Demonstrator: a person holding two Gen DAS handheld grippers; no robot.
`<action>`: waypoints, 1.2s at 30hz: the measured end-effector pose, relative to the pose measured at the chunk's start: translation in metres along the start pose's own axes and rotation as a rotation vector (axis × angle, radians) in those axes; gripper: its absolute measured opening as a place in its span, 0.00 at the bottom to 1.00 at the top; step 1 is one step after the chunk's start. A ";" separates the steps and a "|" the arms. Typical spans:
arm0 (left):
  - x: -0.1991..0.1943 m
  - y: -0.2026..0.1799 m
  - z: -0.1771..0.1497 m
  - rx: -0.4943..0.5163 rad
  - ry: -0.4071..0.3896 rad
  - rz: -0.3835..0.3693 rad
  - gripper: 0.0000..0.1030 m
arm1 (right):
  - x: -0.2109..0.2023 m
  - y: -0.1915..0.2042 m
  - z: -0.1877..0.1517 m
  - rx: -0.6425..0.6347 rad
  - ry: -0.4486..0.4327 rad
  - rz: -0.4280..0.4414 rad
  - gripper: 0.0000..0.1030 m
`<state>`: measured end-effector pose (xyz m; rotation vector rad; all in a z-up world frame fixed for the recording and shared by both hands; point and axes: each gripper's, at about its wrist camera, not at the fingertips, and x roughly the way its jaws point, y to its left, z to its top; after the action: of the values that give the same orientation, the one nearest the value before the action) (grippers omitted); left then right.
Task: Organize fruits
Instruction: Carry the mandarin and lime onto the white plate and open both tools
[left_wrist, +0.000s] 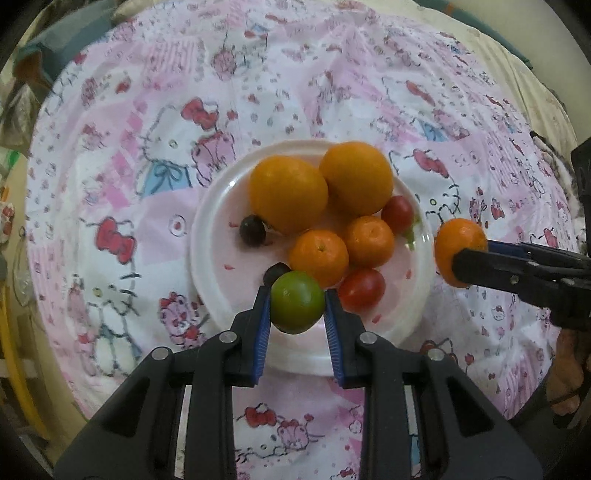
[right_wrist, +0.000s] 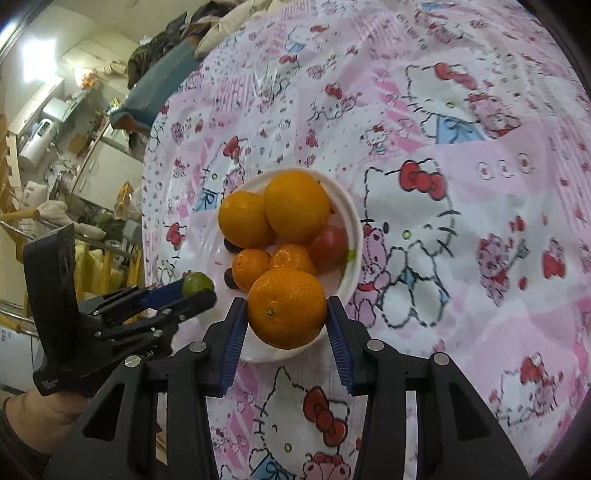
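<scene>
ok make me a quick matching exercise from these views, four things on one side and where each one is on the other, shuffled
Things:
1. lime
2. small orange
3. two large oranges
4. white plate

Places:
A. on the patterned cloth
B. in the right gripper
C. side by side at the plate's far side
D. in the left gripper

Pairs: 1-D, 2-B, 3-C, 4-A

A pink and white cartoon-cat tablecloth (right_wrist: 461, 155) is covering the table ahead of the tool. Beyond its far left edge, a cluttered room is showing: cream walls, white cabinets (right_wrist: 110, 147), a wooden rack (right_wrist: 22, 218), piled clothes (right_wrist: 166, 37), and a bright ceiling light (right_wrist: 35, 61) glaring overhead.
</scene>
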<state>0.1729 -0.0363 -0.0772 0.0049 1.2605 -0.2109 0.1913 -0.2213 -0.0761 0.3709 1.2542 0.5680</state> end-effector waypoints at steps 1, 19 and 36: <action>0.003 0.001 0.000 -0.006 0.008 -0.005 0.24 | 0.005 0.000 0.002 -0.002 0.009 -0.003 0.44; 0.015 0.002 0.000 -0.033 0.037 0.005 0.24 | 0.036 -0.002 -0.001 0.026 0.071 0.003 0.46; 0.018 0.001 -0.004 -0.016 0.029 0.028 0.67 | 0.014 -0.013 0.007 0.106 0.007 0.098 0.67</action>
<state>0.1743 -0.0376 -0.0955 0.0123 1.2900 -0.1768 0.2030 -0.2233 -0.0920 0.5215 1.2812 0.5875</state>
